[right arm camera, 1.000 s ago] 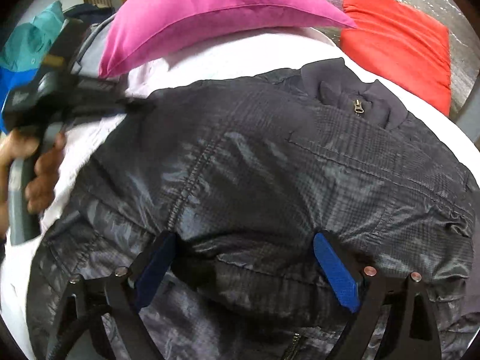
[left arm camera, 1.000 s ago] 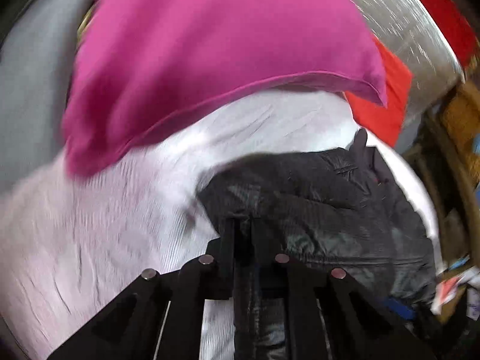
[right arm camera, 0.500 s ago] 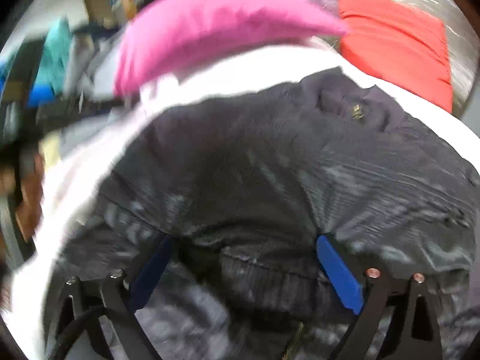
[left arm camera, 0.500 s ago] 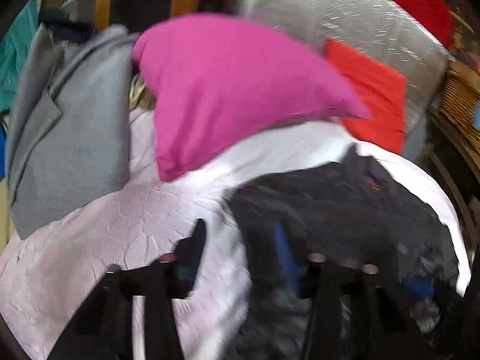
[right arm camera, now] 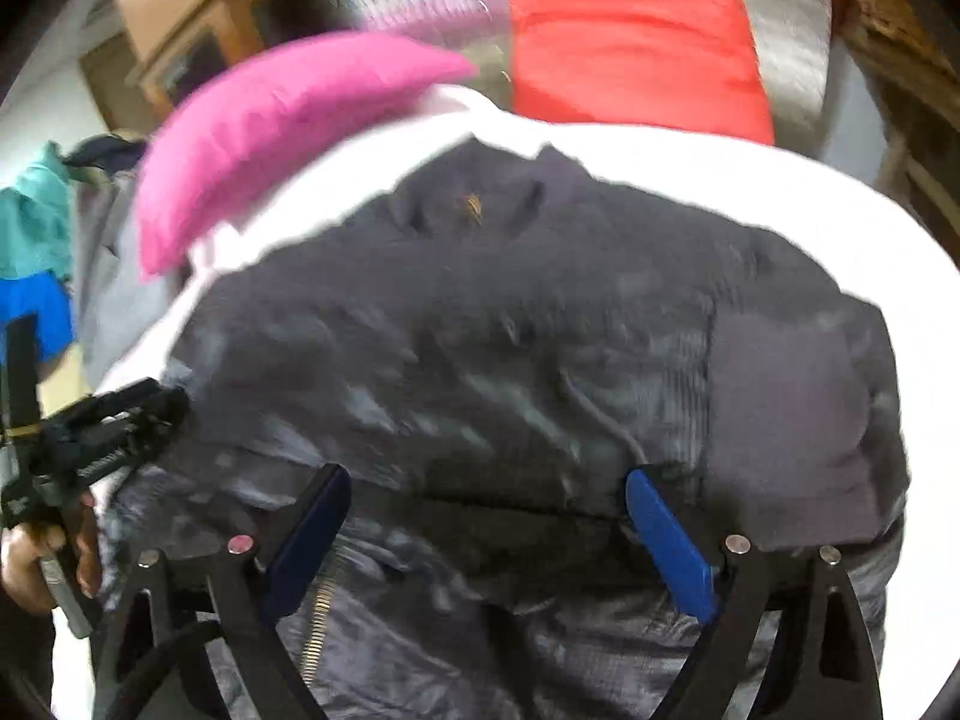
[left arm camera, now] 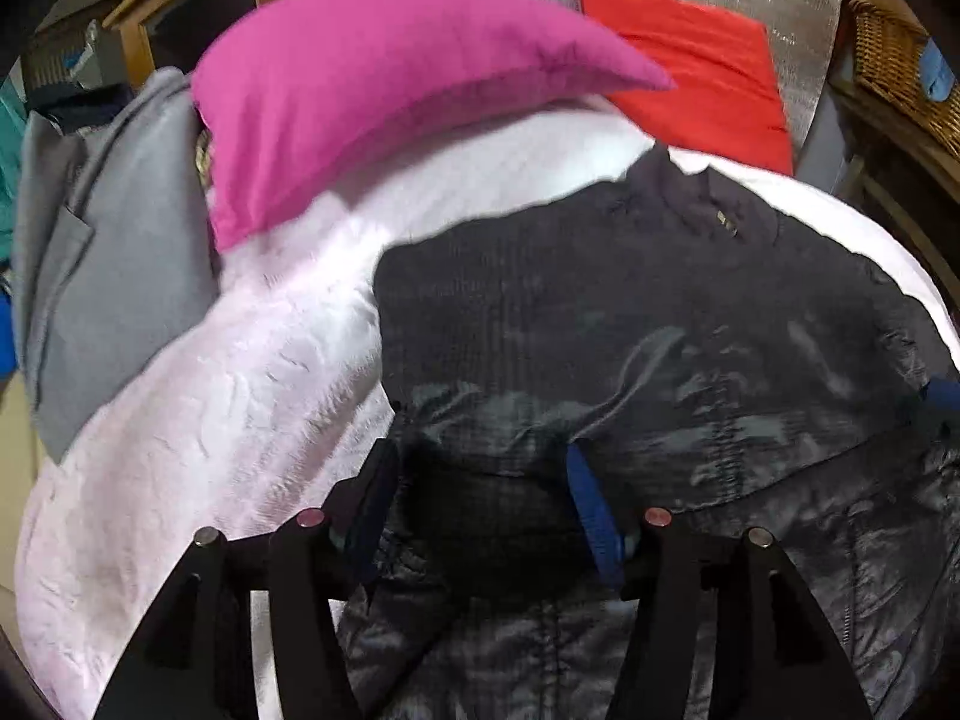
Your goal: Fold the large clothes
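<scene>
Left gripper (left arm camera: 480, 504): jaws opening, blue pads apart, nothing pinched; the dark quilted nylon jacket (left arm camera: 630, 330) lies under and ahead of the gap, whether a pad grazes the fabric cannot be told. Right gripper (right arm camera: 486, 516): jaws spread wide, released, poised over the same jacket (right arm camera: 510, 348); contact hard to judge through motion blur. Jacket lies flat on the pale pink bedspread (left arm camera: 198, 420), collar and zip pull at the far end from both grippers; its near hem is cut off behind the gripper frames. Beyond the collar: a magenta pillow (left arm camera: 372, 90) far-left, a red cushion (left arm camera: 696, 66) far-right. Left of the left gripper, a grey coat (left arm camera: 108, 252), partly out of frame. In the right wrist view, a hand (right arm camera: 36, 552) grips the left tool's handle at the left edge, mostly cropped.
</scene>
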Demonstrator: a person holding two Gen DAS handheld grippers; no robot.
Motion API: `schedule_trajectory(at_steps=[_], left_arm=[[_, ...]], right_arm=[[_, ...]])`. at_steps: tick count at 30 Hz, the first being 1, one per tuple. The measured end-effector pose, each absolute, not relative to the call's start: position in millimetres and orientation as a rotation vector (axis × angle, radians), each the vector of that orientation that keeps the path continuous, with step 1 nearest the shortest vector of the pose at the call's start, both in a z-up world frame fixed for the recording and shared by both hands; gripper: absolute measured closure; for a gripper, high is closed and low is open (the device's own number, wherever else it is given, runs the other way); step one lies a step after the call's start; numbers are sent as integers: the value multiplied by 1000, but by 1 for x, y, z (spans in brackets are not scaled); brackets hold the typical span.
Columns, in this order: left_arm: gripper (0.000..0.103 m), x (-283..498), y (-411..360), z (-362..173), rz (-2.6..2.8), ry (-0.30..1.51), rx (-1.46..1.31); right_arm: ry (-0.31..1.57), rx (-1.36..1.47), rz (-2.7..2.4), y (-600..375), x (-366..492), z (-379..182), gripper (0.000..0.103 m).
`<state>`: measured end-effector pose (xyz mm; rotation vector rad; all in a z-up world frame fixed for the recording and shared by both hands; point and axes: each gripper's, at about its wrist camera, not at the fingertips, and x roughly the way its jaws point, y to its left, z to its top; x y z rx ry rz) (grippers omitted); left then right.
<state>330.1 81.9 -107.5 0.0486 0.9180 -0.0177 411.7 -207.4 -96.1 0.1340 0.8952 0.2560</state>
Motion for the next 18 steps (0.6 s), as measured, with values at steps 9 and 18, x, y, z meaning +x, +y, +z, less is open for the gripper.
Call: schedule_trajectory(at_steps=[9, 18], left_arm=[[39, 336, 69, -126, 3, 939, 75], [37, 337, 63, -125, 5, 932, 95]], right_arm=[[953, 186, 120, -258, 424, -131, 8], [985, 269, 59, -275, 457, -127, 6]])
